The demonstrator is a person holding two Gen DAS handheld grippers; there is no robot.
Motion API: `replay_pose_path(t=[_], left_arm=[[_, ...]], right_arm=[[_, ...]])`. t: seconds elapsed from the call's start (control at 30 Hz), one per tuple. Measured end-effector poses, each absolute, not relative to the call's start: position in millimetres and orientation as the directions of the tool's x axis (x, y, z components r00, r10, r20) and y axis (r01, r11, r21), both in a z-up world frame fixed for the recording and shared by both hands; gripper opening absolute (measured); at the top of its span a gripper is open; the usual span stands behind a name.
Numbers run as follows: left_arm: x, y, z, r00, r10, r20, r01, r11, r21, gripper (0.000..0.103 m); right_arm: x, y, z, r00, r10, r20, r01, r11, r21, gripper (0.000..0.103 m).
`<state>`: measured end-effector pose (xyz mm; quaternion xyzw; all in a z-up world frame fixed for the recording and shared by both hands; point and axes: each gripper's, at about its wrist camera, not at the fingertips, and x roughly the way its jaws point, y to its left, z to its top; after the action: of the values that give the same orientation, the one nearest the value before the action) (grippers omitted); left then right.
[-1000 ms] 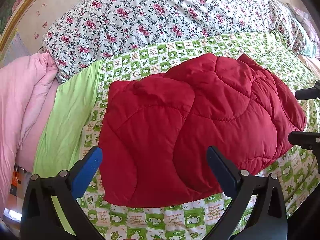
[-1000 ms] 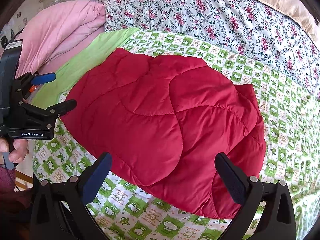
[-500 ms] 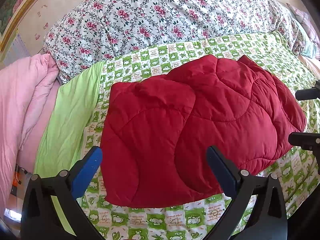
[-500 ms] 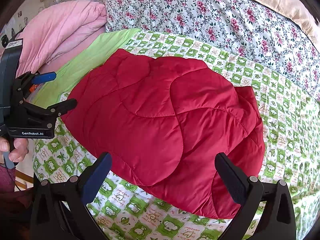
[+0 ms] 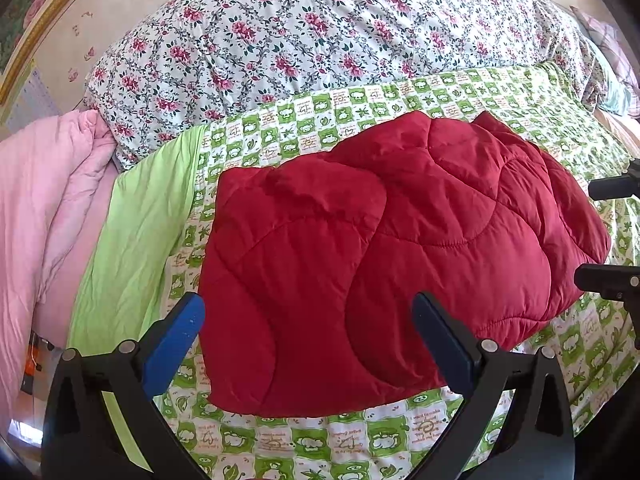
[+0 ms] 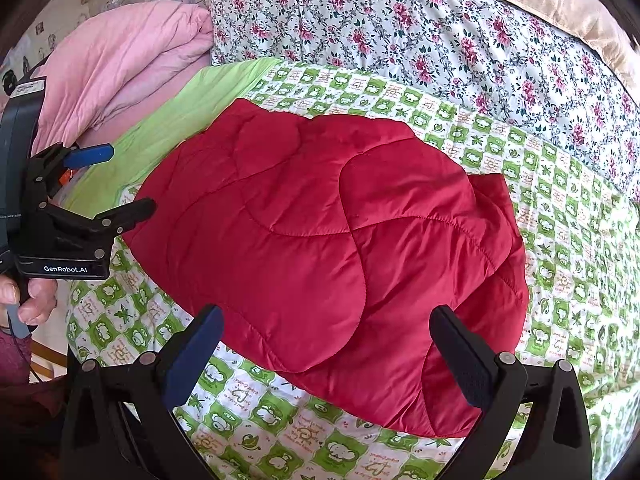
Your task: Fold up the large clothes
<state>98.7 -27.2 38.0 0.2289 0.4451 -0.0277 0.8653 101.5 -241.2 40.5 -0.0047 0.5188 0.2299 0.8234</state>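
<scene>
**Red quilted garment lies folded on the bed, both grippers spread and empty**

Left wrist view: the left gripper (image 5: 308,332) hangs low at the near edge of the bed with its two fingers (image 5: 176,340) spread wide, nothing between them. Beyond them the red quilted garment (image 5: 400,248) lies in a folded, puffy bundle on the green-and-white checked sheet (image 5: 360,440). Its near edge sits between the two fingertips in this view, but I cannot tell whether they touch the cloth. A plain lime-green cloth (image 5: 136,240) runs along the sheet's left side, with a pink quilt (image 5: 48,200) heaped beside it. Behind the garment rises a floral duvet (image 5: 320,40). At the right edge, two black fingers of the right gripper (image 5: 612,236) enter the view, held apart, just beside the garment's right end.

Right wrist view: the right gripper (image 6: 324,348) is likewise spread wide and holds nothing. The garment (image 6: 328,248) fills the middle of the sheet (image 6: 560,240), its near corner lying between the fingertips. At the left the left gripper (image 6: 120,180) shows from the side, its fingers apart, the lower one close to the garment's left edge. A person's hand (image 6: 28,300) grips its handle. The pink quilt (image 6: 120,52) and floral duvet (image 6: 440,28) lie behind.
</scene>
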Motion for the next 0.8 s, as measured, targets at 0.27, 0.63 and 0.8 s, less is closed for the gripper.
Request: replay_pose_path(t=[0.27,0.63,0.8], left_arm=[[99.3,-28.8,39.1,0.607,0.152,-0.78,0.255,0.892,0.373,0.103],[101.6,-29.3,43.5,0.62,0.156,-0.769,0.25,0.89,0.382,0.103],[101.7,-30.0,45.5,0.624,0.158,-0.765,0.245,0.89,0.384,0.103]], right_arm=[[101.1,-241.1,41.0,0.358,0.37,-0.857,-0.383,0.896,0.227,0.103],[104.9,-247.0,43.5,0.364,0.368,-0.856,-0.376,0.899,0.226,0.103],[104.7,-247.5,44.8,0.367,0.371,-0.853,-0.376,0.898,0.228,0.103]])
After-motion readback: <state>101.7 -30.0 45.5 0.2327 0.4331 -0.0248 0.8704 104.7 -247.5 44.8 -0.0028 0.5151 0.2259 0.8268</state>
